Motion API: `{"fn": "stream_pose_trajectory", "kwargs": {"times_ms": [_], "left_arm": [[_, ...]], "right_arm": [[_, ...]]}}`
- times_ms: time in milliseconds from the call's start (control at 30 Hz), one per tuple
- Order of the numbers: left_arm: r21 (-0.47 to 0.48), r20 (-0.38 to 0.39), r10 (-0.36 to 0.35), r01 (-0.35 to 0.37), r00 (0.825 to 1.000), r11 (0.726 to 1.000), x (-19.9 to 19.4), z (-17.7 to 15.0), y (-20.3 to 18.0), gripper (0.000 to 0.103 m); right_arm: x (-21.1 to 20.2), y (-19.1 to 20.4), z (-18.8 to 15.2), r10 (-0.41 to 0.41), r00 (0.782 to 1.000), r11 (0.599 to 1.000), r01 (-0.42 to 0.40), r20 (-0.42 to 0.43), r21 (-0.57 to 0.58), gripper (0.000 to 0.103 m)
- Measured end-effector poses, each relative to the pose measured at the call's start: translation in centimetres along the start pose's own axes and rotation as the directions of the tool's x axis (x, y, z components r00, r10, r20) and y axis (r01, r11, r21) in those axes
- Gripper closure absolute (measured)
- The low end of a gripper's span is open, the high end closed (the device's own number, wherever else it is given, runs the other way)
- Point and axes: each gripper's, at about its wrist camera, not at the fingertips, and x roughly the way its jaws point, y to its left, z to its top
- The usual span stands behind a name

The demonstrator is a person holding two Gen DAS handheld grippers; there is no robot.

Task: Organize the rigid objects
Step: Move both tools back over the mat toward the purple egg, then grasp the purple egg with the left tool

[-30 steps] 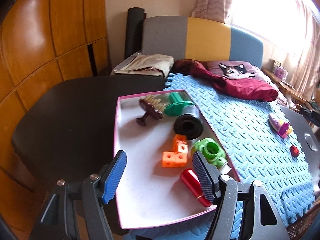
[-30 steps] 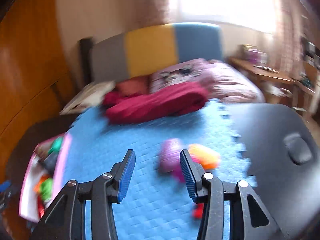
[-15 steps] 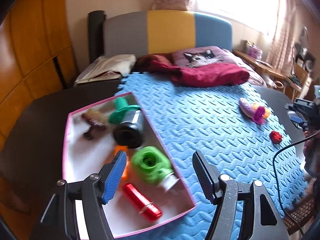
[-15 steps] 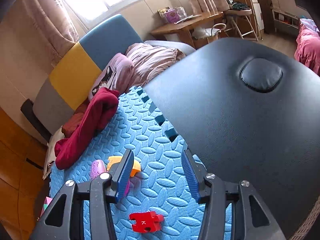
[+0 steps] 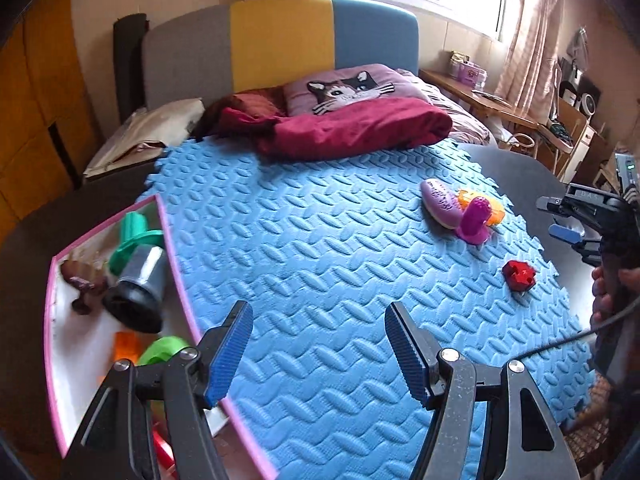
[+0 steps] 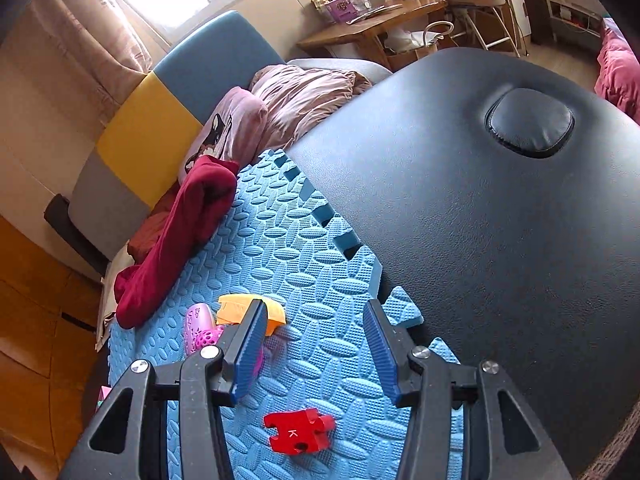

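A pink-rimmed white tray (image 5: 176,264) lies at the left edge of the blue foam mat (image 5: 320,248). It holds a green piece, a black-and-silver cylinder (image 5: 140,292), a brown brush and other toys. My left gripper (image 5: 318,350) hovers open over the mat beside the tray, nothing between its fingers. At the mat's right lie a purple toy (image 5: 444,204), an orange piece (image 5: 494,212) and a red puzzle block (image 5: 519,275). My right gripper (image 6: 316,350) stands open, tilted, above and just beyond the red block (image 6: 298,432); the purple toy (image 6: 198,328) and orange piece (image 6: 236,308) sit by its left finger.
The mat covers part of a black padded table (image 6: 500,220) with a round cushion plug (image 6: 528,124). A dark red cloth (image 5: 352,128) and a cat pillow (image 5: 348,88) lie at the mat's far edge. A person's hand (image 5: 608,284) holds the right gripper.
My left gripper has swung right, from over the tray to over the mat. My right gripper has rolled and dropped toward the red block, then held still.
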Motion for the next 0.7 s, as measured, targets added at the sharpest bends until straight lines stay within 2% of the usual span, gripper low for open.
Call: {"fn": "stream_pose_trajectory", "kwargs": {"times_ms": [233,367,467,600,700], "left_arm": [[-0.022,-0.039,-0.098,0.097,0.994,0.995,3.5,4.1,-2.8,0.035],[-0.015,-0.065,-0.142,0.141,0.988,0.99,5.9,6.8,-5.0,0.043],[-0.013,-0.09,-0.169,0.168,0.981,0.986,8.0,8.7,-6.7,0.044],[-0.019,-0.121,-0.188,0.187,0.975,0.982,10.5,10.9,-8.7,0.045],[-0.004,-0.138,-0.169,0.17,0.976,0.985,12.2,12.1,-9.9,0.045]], "right_arm": [[0.1,0.3,0.0,0.023,1.0,1.0,-0.023,-0.012,-0.005,0.053],[0.3,0.5,0.0,0.039,0.999,0.999,-0.039,-0.019,-0.008,0.053],[0.3,0.5,0.0,0.05,0.999,0.999,-0.05,-0.022,-0.006,0.053],[0.4,0.5,0.1,0.066,0.997,0.998,-0.065,-0.031,0.003,0.053],[0.5,0.5,0.0,0.084,0.995,0.996,-0.083,-0.047,0.011,0.053]]}}
